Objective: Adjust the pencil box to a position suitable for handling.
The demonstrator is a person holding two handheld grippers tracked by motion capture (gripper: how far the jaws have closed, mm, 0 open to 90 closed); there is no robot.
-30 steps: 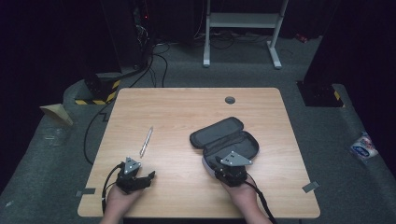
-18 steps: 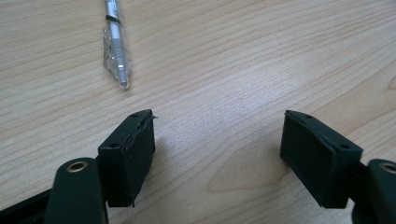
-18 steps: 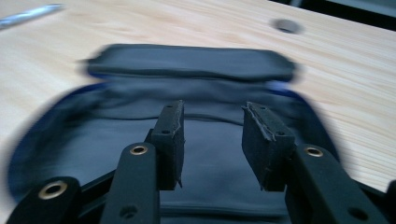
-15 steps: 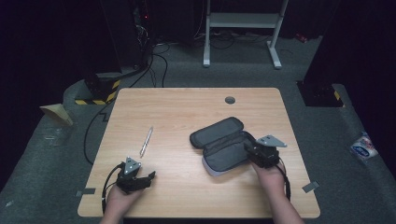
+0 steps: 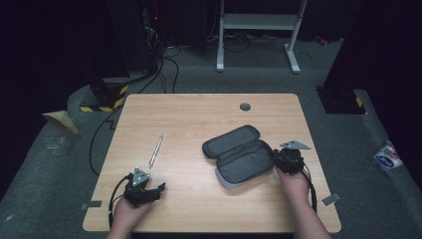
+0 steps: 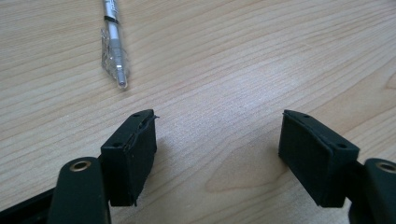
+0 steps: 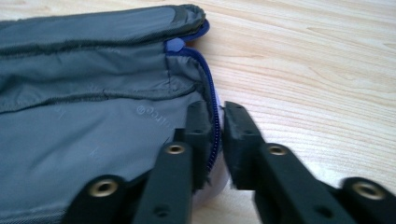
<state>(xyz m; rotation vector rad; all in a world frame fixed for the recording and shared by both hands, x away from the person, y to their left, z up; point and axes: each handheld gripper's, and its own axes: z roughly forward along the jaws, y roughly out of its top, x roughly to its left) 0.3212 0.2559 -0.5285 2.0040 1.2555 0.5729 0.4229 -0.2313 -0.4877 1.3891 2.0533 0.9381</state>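
Your left gripper (image 5: pixel 158 188) idles near you, jaws apart on bare wood, the silver clip pen (image 5: pixel 156 150) just beyond, while your right gripper (image 7: pixel 218 122) has just clamped the open grey fabric zip pouch (image 5: pixel 240 155) by its right rim mid-table, thinly enough that a tug could slip it or drag the pouch.

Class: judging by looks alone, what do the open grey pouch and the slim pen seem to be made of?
Open grey zip pouch: probably woven fabric, matt; it creases, with a blue zipper edge pinched by the right gripper. Slim silver pen: seemingly glossy plastic or metal, with a clear ridged grip.
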